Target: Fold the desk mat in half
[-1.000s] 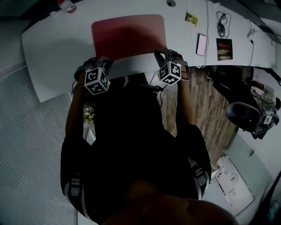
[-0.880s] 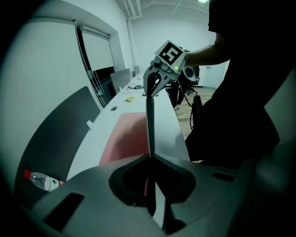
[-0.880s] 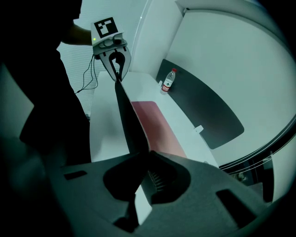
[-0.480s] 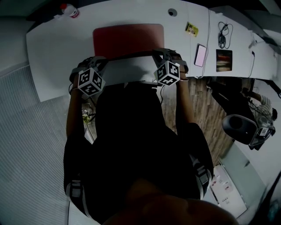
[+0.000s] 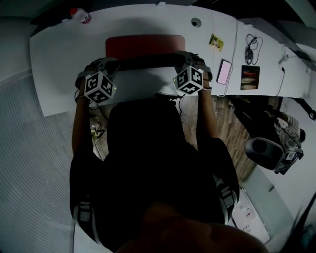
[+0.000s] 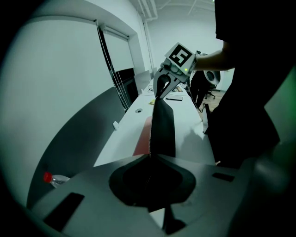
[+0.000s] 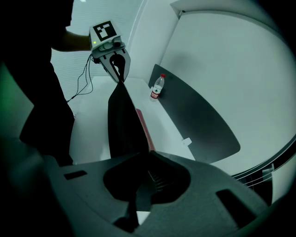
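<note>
- Far left: a water bottle point(image 5: 80, 15) stands at the far corner of the bench point(image 5: 54, 64), well apart from the mat. We judge it plays no part in the fold.
- Left gripper point(image 5: 107, 63): its fingers point(image 6: 99, 171) are clenched on the left end of the desk mat point(image 5: 143, 44)'s raised edge. In the left gripper view the edge is pinched right at the tips and the mat runs straight away from them. The gripper points steeply down, so the mat hangs below the grip rather than bunching against it.
- Mat, centre: the near edge is up off the bench and stretched between the two grippers as a dark band, underside showing. The red top face shows beyond it, lying flat on the bench. Bare white bench shows on the near side of the band. We judge the two-end hold is there to keep the edge straight, so the crease forms square.
- Right gripper point(image 5: 185, 57): its fingers point(image 7: 208, 180) are clamped on the right end of the same edge, about level with the left.
- Right of the mat: a yellow packet point(image 5: 215, 42) and a phone point(image 5: 223, 71) lie well clear.
- Judgement: the fold is roughly half done. The held edge has yet to meet the far edge, and uneven hands would skew it.
</note>
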Demonstrator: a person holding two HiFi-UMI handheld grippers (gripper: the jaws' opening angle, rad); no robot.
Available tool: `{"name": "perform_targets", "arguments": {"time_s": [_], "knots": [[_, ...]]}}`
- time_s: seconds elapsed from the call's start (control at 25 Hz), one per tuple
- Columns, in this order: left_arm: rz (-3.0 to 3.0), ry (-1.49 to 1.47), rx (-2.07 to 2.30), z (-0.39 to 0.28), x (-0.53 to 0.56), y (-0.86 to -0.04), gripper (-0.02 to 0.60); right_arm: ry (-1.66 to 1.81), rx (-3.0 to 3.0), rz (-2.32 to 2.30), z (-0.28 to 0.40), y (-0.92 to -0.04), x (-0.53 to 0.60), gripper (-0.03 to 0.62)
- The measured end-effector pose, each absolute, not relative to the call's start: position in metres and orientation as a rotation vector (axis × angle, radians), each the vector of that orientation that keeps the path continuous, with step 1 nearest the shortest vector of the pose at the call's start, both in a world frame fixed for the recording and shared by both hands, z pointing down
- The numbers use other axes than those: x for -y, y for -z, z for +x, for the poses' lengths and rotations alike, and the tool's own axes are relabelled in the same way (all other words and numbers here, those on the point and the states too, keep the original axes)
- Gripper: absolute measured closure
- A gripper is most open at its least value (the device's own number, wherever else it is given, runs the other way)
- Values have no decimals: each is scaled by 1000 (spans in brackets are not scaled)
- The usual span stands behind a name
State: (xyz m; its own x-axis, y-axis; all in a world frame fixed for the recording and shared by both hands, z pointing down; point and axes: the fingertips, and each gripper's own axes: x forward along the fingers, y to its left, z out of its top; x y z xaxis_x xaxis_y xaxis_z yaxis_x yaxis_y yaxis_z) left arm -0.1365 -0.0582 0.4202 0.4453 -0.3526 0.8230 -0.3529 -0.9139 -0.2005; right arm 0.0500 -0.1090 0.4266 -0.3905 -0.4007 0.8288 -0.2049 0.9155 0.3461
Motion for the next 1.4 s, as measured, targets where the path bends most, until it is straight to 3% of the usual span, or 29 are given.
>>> {"name": "perform_targets", "arguments": {"time_s": [0.76,1.4], "knots": [[2633,-1511,787,-149,173,-433,566,213,1979,444,40,-443,211,582],[2536,-1581,755,-153,250,-519,566,112,1919,433,35,-532,283,582]]}}
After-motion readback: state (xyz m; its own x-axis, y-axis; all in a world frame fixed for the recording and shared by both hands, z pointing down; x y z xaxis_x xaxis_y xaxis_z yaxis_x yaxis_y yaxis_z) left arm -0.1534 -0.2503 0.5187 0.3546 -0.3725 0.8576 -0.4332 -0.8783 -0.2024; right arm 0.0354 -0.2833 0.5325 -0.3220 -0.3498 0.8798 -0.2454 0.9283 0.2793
